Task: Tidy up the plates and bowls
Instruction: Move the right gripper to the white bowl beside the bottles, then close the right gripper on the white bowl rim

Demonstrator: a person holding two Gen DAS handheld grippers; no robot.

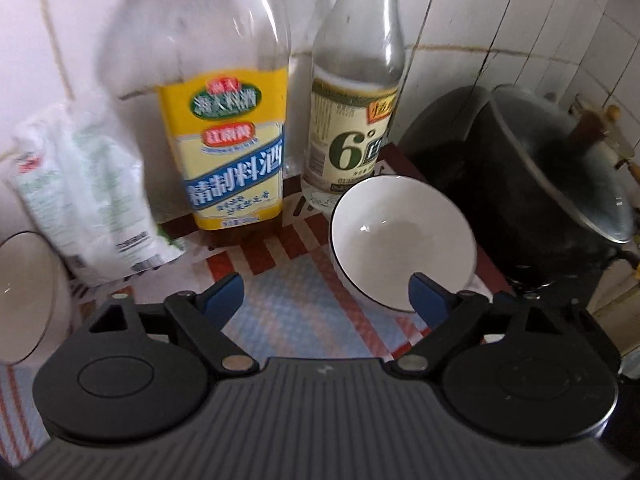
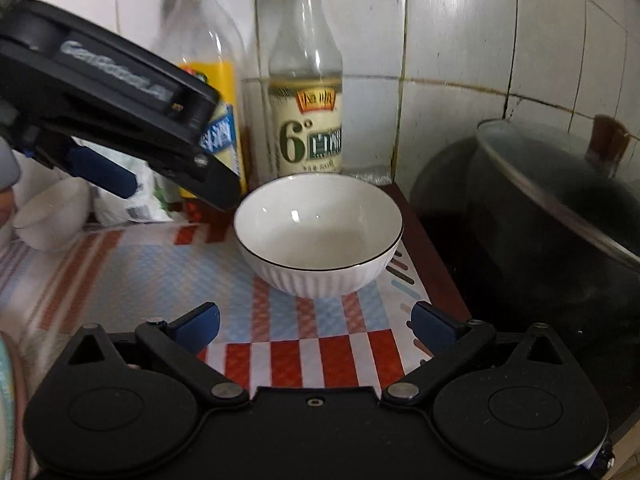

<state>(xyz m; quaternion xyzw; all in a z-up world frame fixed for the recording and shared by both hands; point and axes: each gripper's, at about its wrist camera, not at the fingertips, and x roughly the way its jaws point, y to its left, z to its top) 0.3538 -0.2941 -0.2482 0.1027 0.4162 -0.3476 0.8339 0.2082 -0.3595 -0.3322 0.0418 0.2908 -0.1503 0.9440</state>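
Note:
A white ribbed bowl with a thin dark rim [image 2: 318, 236] stands upright on the patterned mat; it also shows in the left wrist view [image 1: 400, 240]. My right gripper [image 2: 316, 326] is open and empty, just in front of this bowl. My left gripper [image 1: 326, 298] is open and empty, above the mat, left of the bowl; its body shows in the right wrist view [image 2: 120, 120]. A second white bowl [image 2: 52, 216] sits at the far left, also seen in the left wrist view [image 1: 28, 296].
A yellow-labelled cooking wine bottle [image 1: 236, 152] and a clear vinegar bottle [image 2: 306, 120] stand against the tiled wall. A white plastic bag [image 1: 92, 200] lies at the left. A black pot with a glass lid [image 2: 560, 240] stands on the right, past the mat's edge.

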